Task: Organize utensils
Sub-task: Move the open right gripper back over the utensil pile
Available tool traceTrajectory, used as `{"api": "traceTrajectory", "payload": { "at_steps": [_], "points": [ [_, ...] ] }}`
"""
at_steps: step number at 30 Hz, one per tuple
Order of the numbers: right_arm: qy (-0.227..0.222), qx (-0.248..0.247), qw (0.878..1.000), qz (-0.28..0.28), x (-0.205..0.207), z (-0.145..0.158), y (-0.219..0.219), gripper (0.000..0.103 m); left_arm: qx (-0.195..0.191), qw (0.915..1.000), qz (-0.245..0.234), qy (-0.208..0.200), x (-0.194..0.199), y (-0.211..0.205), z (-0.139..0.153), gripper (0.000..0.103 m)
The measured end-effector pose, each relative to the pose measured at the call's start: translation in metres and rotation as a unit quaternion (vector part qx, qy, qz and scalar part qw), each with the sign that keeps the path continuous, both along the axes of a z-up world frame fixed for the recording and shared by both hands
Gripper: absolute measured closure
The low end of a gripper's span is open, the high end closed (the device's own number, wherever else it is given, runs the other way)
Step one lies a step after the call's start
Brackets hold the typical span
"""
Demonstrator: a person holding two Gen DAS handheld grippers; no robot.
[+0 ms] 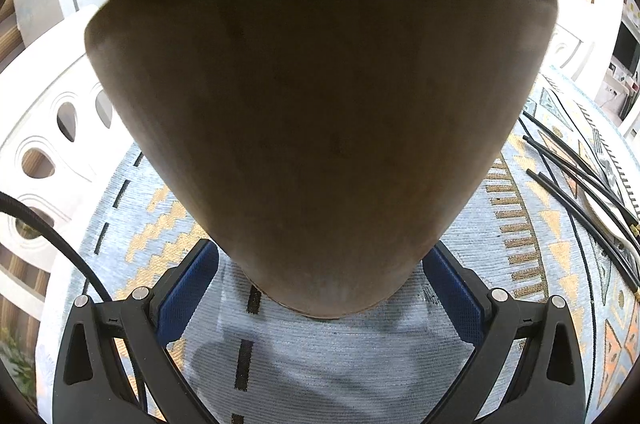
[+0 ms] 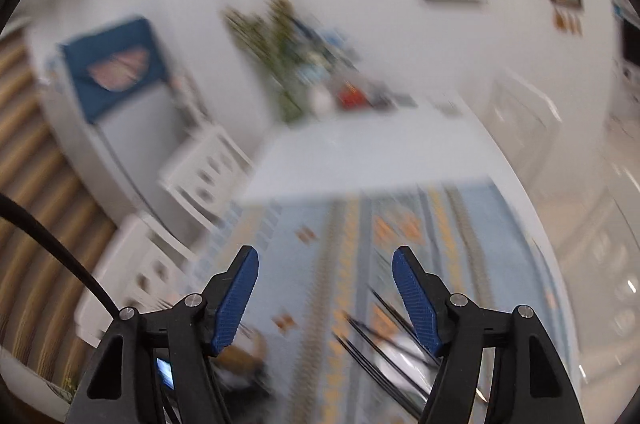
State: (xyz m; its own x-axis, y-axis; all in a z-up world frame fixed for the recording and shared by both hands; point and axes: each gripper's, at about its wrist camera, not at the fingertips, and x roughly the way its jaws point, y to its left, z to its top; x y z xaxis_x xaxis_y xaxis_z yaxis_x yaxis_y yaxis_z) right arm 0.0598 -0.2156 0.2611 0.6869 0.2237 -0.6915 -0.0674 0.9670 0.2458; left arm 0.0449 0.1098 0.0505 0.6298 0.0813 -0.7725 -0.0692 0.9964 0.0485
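Note:
A tall brown holder (image 1: 320, 103), widening toward its top, fills the left wrist view and stands on the patterned blue tablecloth (image 1: 320, 364). My left gripper (image 1: 322, 246) has its blue pads (image 1: 188, 292) against both sides of the holder's lower part. Several thin black sticks (image 1: 580, 183) and a fork (image 1: 604, 159) lie on the cloth to the right, by a white plate (image 1: 608, 220). The right wrist view is blurred. My right gripper (image 2: 326, 252) stands open above the cloth with nothing between its fingers, and the black sticks (image 2: 384, 336) show below it.
White chairs with oval cut-outs (image 1: 44, 127) stand at the table's left edge. A black cable (image 1: 52, 228) runs in from the left. In the right wrist view, a white table (image 2: 360, 155) with a plant (image 2: 276, 39) and small items lies beyond the cloth.

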Motion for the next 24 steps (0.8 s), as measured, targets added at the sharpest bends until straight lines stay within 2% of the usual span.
{"api": "traceTrajectory", "payload": {
  "at_steps": [3, 6, 11, 14, 17, 19, 21, 24],
  "points": [
    [0.114, 0.005, 0.993, -0.024, 0.009, -0.05, -0.018, 0.036, 0.002, 1.0, 0.001, 0.001, 0.001, -0.003, -0.003, 0.0],
    [0.165, 0.055, 0.984, -0.046, 0.003, -0.086, -0.039, 0.037, 0.004, 1.0, 0.006, 0.002, 0.004, -0.006, -0.005, 0.0],
    [0.219, 0.126, 0.962, -0.1, -0.001, -0.124, -0.086, 0.037, 0.008, 0.9999, 0.007, 0.002, 0.007, -0.01, -0.006, 0.0],
    [0.243, 0.133, 0.954, -0.115, 0.004, -0.142, -0.098, 0.039, 0.01, 0.9999, 0.008, 0.001, 0.007, -0.013, -0.007, 0.0],
    [0.262, 0.122, 0.949, -0.128, 0.017, -0.162, -0.106, 0.056, 0.011, 0.9999, 0.007, 0.001, 0.004, -0.015, -0.007, 0.0],
    [0.278, 0.139, 0.94, -0.141, 0.03, -0.179, -0.114, 0.069, 0.012, 0.9999, 0.007, 0.001, 0.004, -0.016, -0.008, 0.0],
    [0.287, 0.16, 0.932, -0.155, 0.041, -0.193, -0.125, 0.075, 0.013, 0.9999, 0.008, 0.001, 0.003, -0.015, -0.012, 0.0],
    [0.29, 0.141, 0.928, -0.185, 0.061, -0.209, -0.137, 0.076, 0.016, 0.9998, 0.008, 0.001, 0.003, -0.015, -0.015, 0.0]
  ]
}}
